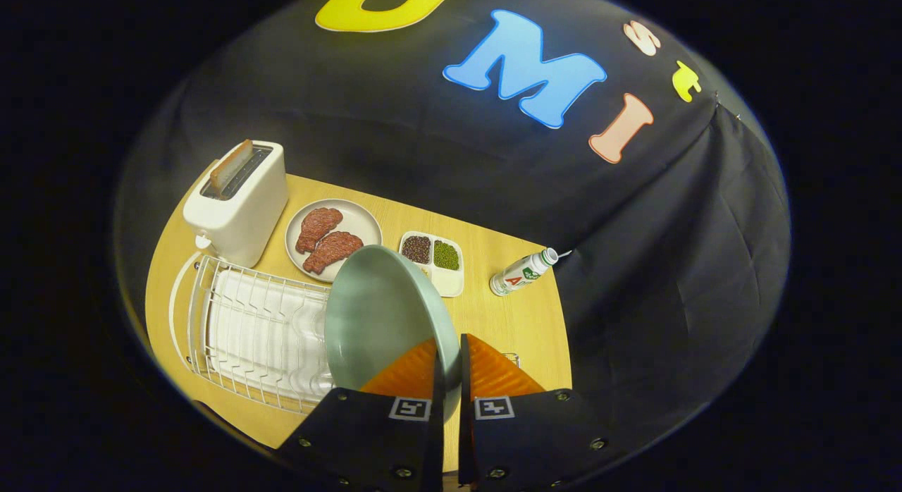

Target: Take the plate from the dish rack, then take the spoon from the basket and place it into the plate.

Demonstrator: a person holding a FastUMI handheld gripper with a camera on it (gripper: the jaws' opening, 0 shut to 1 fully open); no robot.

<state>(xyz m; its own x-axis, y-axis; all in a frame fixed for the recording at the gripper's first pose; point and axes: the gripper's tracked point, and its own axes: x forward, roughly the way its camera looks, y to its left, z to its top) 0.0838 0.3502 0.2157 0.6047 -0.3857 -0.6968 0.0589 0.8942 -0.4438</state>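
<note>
My fingers [449,369] are closed on the rim of the plate [384,316], one pad on each face, with just the rim's thickness between them. The plate is pale green and stands on edge, tilted, lifted above the near end of the rack [246,330], its hollow side turned toward the rack. The rack is white wire over a white tray and lies on the wooden table [507,323]. Beyond it stands a white toaster [239,203] with a slice of toast [231,164] sticking out of the slot. Next to the toaster a dish [363,220] carries two brown pieces of meat. Just beside that sits a divided tray [451,277] with dark beans and green beans in its far cells. A small bottle [523,272] lies on its side further right; its label has a red letter, perhaps an A, but the rest is too small to read. Each finger block bears a square marker near me.
</note>
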